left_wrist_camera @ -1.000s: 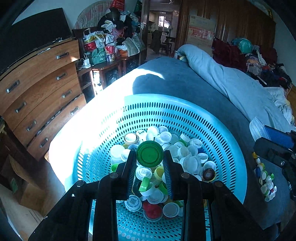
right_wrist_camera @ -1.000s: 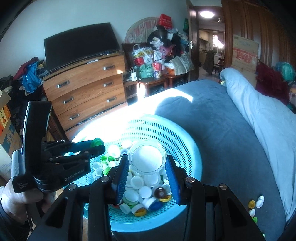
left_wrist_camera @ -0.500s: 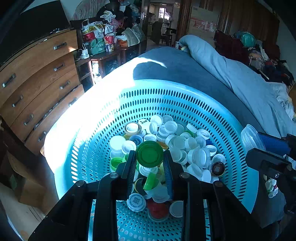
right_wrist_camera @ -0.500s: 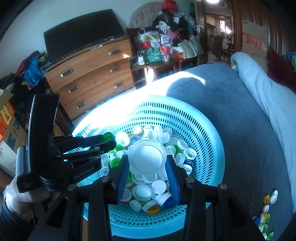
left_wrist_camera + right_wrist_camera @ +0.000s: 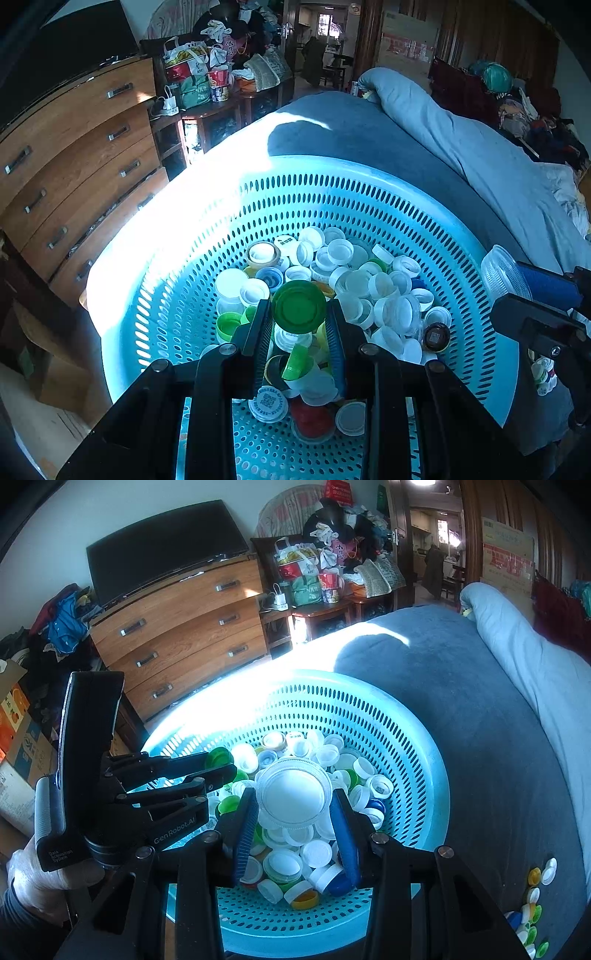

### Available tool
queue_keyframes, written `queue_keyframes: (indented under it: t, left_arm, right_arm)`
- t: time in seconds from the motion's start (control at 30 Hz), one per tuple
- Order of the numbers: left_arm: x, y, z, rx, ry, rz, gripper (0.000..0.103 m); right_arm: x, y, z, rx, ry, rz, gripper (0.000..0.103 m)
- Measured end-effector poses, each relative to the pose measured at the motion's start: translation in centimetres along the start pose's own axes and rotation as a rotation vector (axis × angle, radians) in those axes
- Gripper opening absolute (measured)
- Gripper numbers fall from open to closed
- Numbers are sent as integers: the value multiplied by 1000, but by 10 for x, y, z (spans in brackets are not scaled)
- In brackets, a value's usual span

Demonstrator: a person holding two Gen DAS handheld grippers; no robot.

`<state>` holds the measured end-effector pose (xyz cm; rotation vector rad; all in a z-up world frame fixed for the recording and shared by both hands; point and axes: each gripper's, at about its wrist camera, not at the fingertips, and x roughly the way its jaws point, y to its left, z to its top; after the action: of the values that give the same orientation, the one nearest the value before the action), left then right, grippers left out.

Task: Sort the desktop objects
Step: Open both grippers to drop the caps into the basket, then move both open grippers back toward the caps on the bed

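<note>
Wooden dresser (image 5: 177,627) at far left, off the bed's left edge. Left gripper (image 5: 298,314) over the turquoise perforated basket (image 5: 369,199), jaws clamped on a green cap (image 5: 299,304) held above the heap of loose caps (image 5: 351,280) in the basket bottom. Basket sits at the left edge of the blue-grey bed (image 5: 461,701), sunlit on its left side. Right gripper (image 5: 293,808) just right of it, jaws clamped on a clear ribbed lid (image 5: 293,794) above the heap. Small cluster of sorted caps (image 5: 532,915) on the bed near its right edge, well apart from the basket
</note>
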<state>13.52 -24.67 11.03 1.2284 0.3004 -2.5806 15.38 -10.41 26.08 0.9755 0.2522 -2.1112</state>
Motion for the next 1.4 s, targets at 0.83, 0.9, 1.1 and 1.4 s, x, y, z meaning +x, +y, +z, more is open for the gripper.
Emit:
queue_keyframes:
  t: [0.83,0.9,1.1,1.4]
  left_arm:
    - [-34,-72,-13,105,-46,-45,50]
    - [-39,-92,-17,137,-49,-70,50]
    - [-59,-192,-31,320,-83,-210,52]
    - [49,-315,-86,674,58,-391,59]
  right_arm:
    - [-99,-52,-95,136,-137,-78,78]
    - [-108,-66,-125,164,-117,-114,78]
    - [-140,-136,-216,359,-65,-221,78]
    - [-193,-206,-300,556,-66,-306,78]
